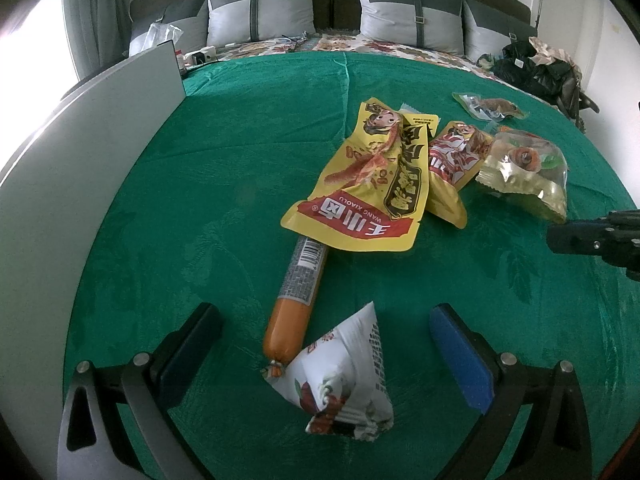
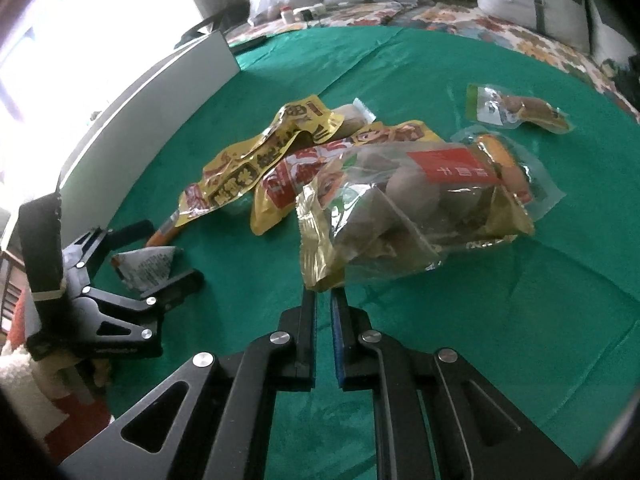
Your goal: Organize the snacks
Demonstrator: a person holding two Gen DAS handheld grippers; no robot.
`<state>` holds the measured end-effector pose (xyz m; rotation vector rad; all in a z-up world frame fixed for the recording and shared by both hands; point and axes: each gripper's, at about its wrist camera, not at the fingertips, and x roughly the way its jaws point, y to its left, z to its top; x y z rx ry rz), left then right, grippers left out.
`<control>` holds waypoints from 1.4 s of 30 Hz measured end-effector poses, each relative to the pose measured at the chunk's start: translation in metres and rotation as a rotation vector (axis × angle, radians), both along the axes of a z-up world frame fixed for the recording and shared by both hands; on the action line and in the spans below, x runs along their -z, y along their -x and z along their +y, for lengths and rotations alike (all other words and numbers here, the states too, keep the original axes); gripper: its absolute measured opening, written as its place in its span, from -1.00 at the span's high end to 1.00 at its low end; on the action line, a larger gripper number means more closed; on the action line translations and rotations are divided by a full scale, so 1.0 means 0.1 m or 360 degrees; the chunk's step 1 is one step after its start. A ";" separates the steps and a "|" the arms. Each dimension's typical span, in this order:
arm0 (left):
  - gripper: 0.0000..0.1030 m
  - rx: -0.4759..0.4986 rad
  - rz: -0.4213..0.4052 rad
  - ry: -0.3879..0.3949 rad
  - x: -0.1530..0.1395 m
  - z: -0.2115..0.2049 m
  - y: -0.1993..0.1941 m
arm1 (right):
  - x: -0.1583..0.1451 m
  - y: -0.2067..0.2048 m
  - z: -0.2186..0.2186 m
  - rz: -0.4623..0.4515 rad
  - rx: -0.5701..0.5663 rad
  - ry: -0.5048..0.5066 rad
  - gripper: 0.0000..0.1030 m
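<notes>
Snacks lie in a loose pile on the green cloth [image 1: 224, 152] spread over the bed. The right gripper [image 2: 324, 300] has its fingers pinched tight on the near edge of the clear crinkly bag [image 2: 408, 216], so the step in hand looks like picking that bag up. Next comes a gentle lift, because thin plastic slips and tears. The left gripper [image 1: 324, 356] has its fingers wide, one on each side of the white triangle pack [image 1: 344, 376], not touching it. Just beside it lies a smooth orange sausage stick [image 1: 296, 292], tucked under a shiny yellow pouch [image 1: 360, 184].
</notes>
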<state>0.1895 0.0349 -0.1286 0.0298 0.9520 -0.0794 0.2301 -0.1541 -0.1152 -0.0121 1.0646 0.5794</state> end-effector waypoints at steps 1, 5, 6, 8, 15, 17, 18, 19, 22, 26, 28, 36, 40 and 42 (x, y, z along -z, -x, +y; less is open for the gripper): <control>-1.00 0.0000 0.0000 0.0000 0.00 0.00 0.00 | -0.01 0.00 -0.01 0.0000 0.0000 -0.0001 0.80; -1.00 0.0000 0.0000 0.0000 0.00 0.00 0.00 | -0.02 0.00 -0.06 0.0012 0.0014 -0.0014 0.80; -1.00 0.0000 0.0000 0.0000 0.00 0.00 0.00 | -0.02 0.00 -0.08 0.0023 0.0021 -0.0020 0.80; -1.00 0.0000 0.0000 0.0000 0.00 0.00 0.00 | -0.03 0.01 -0.13 0.0038 0.0030 -0.0033 0.80; -1.00 0.0000 0.0000 0.0000 0.00 0.00 0.00 | -0.06 0.02 -0.24 0.0086 0.0032 -0.0063 0.80; -1.00 0.0001 0.0000 0.0001 0.00 0.00 0.00 | -0.06 0.03 -0.26 0.0096 0.0037 -0.0067 0.80; -1.00 0.0001 0.0000 0.0001 0.00 0.00 0.00 | -0.05 0.04 -0.27 0.0100 0.0041 -0.0067 0.80; -1.00 0.0001 0.0000 0.0001 0.00 0.00 0.00 | -0.05 0.04 -0.29 0.0103 0.0047 -0.0062 0.80; -1.00 0.0001 0.0000 0.0001 0.00 0.00 0.00 | -0.01 0.06 -0.34 0.0117 0.0075 -0.0052 0.80; -1.00 0.0001 0.0000 0.0001 0.00 0.00 0.00 | 0.02 0.09 -0.43 0.0136 0.0136 -0.0038 0.80; -1.00 0.0001 0.0000 0.0001 0.00 0.00 0.00 | 0.04 0.12 -0.48 0.0144 0.0183 -0.0026 0.80; -1.00 0.0002 0.0000 0.0003 0.00 0.00 0.00 | 0.04 0.45 -0.83 0.0139 0.0494 -0.0067 -0.46; -1.00 0.0018 0.0005 0.0004 0.00 0.01 0.00 | 0.08 0.67 -1.03 0.0155 0.0598 -0.0086 -0.43; -1.00 0.0077 0.0049 -0.0006 -0.01 0.01 0.02 | 0.08 0.77 -1.10 0.0147 0.0651 -0.0020 -0.44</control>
